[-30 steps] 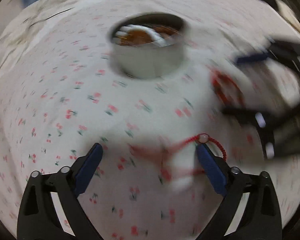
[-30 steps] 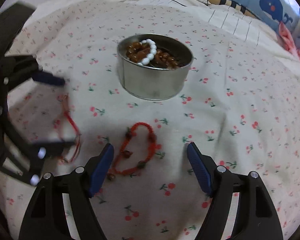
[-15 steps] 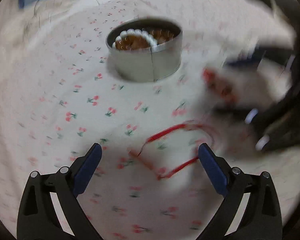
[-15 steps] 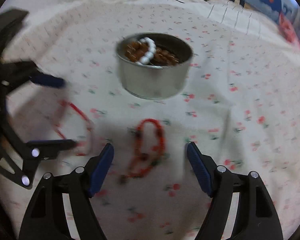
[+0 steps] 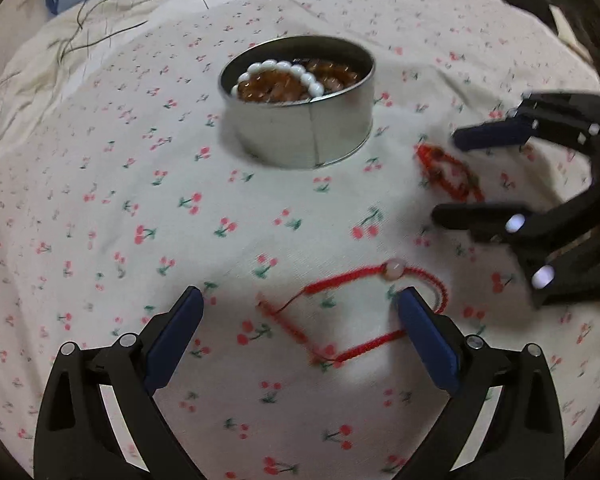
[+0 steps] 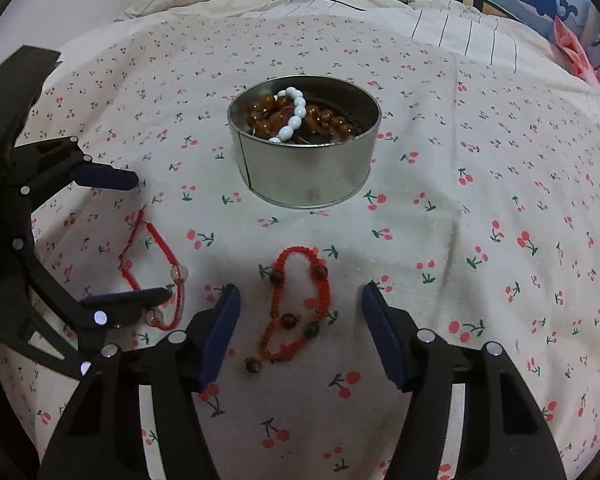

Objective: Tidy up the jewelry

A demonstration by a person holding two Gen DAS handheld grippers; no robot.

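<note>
Since the earlier frame, right gripper (image 6: pixel 300 320) jaws have just been closing; the beaded red bracelet (image 6: pixel 296 308) lies loose between them. Left gripper (image 5: pixel 300 320) jaws stand apart over the red cord bracelet (image 5: pixel 356 312). Round tin (image 6: pixel 304 152) sits beyond, clear cherry-print sheet (image 6: pixel 480 220) to its right.

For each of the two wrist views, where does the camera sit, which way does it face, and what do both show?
Left wrist: on the left gripper, angled down at the thin red cord bracelet; right gripper at right.
Right wrist: on the right gripper, angled down at the red braided beaded bracelet; left gripper at left.
Shared: round silver metal tin, cherry-print cloth, both bracelets.
</note>
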